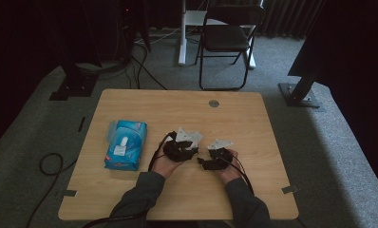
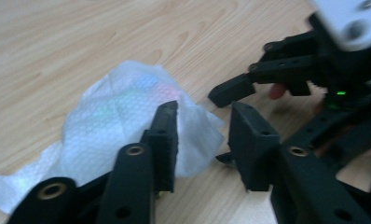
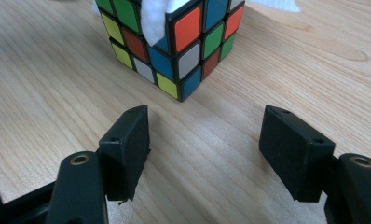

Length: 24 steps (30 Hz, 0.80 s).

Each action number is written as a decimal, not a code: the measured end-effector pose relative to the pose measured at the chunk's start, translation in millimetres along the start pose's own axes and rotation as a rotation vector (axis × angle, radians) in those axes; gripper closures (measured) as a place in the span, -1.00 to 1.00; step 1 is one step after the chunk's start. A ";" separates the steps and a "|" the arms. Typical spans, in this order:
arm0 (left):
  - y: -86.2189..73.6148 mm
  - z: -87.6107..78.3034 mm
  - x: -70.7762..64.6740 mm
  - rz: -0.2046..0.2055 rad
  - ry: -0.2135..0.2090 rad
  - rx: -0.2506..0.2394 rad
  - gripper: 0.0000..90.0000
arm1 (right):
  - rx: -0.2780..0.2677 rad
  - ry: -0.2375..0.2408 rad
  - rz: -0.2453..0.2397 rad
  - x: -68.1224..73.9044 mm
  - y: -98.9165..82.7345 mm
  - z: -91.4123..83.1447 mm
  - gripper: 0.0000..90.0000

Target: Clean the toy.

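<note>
Hovering mid-frame, my left gripper [image 2: 202, 135] stood part-open over the loose wipe [image 2: 127, 121], my right gripper [image 3: 204, 149] wide before the cube [image 3: 174, 42] upper-centre: wipe risked snagging and dragging.

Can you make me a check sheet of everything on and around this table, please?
Surface: wooden table, bare grain, round grommet near the far edge.
Job's things: white wipe draped over the puzzle cube, which stands on the table.
Clutter: blue wipes pack at the left.
Grippers: left gripper jaws apart, one jaw against the wipe; right gripper open, cube just beyond its jaws, not touched.
Cables: one trails from each gripper; more lie on the carpet at the left.
Surroundings: folding chair behind the table, grey carpet, dark stands.
</note>
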State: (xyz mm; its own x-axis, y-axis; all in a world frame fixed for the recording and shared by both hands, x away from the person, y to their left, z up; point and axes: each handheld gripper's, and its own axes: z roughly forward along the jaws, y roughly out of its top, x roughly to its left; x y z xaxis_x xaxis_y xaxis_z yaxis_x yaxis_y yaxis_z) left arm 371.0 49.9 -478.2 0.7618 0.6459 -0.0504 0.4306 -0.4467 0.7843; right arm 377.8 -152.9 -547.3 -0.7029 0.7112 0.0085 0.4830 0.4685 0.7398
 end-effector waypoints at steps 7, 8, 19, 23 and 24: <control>2.1 -19.2 16.2 -0.034 0.045 -0.070 0.10 | -0.001 -0.001 -0.001 0.2 0.0 0.1 -0.27; 1.6 -20.4 21.7 -0.055 0.062 -0.073 0.09 | -0.002 -0.002 -0.002 0.1 0.0 0.2 -0.27; -16.5 -2.6 57.2 -0.274 0.080 -0.019 -0.20 | -0.003 -0.003 -0.004 -0.3 0.4 0.9 -0.27; -18.1 3.1 56.3 -0.305 0.064 -0.021 -0.24 | -0.001 -0.004 -0.004 0.2 1.1 1.1 -0.25; -17.7 3.5 56.0 -0.305 0.064 -0.019 -0.23 | -0.001 -0.003 -0.005 0.5 1.5 1.4 -0.24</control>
State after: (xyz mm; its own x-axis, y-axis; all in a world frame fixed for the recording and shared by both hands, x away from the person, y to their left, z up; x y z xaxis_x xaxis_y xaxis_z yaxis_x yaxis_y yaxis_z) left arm 407.7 91.7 -497.1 0.5664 0.7864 -0.2467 0.6252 -0.2149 0.7503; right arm 378.9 -151.0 -547.1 -0.7041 0.7101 0.0025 0.4787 0.4720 0.7404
